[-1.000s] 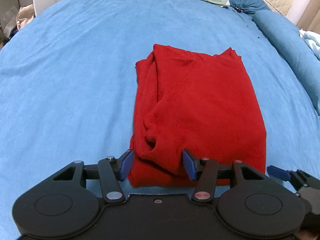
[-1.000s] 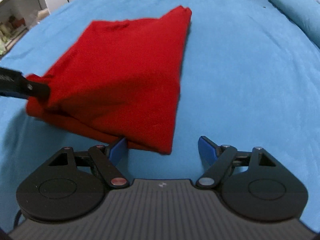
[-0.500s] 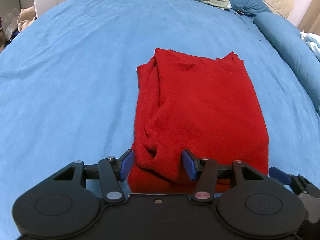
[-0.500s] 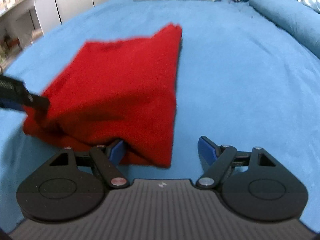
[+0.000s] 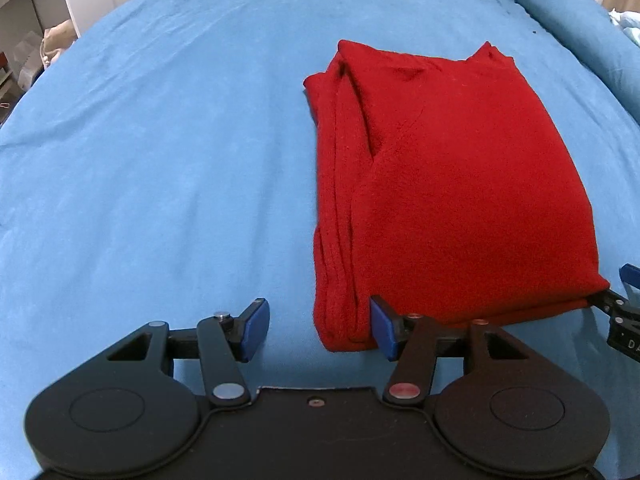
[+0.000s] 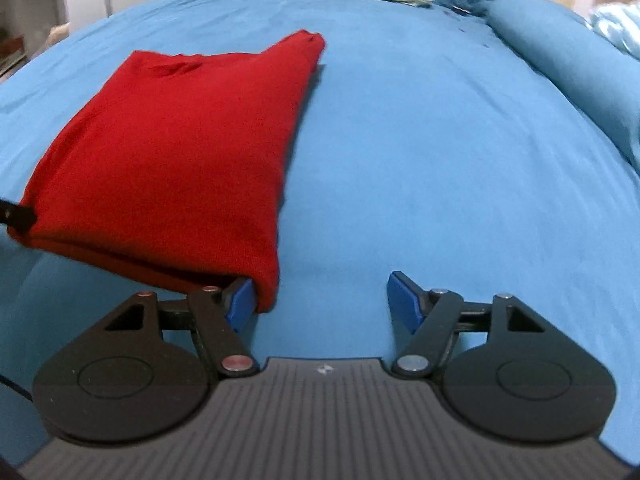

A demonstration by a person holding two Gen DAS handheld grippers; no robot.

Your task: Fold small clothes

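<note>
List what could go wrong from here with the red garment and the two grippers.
1. The left gripper straddles only the near left corner of the folded red garment; a grasp there may catch only some of the stacked layers and pull the fold open.
2. The right gripper is closing with just the garment's near right corner beside one finger, so it may close on the blue bedcover instead.
</note>
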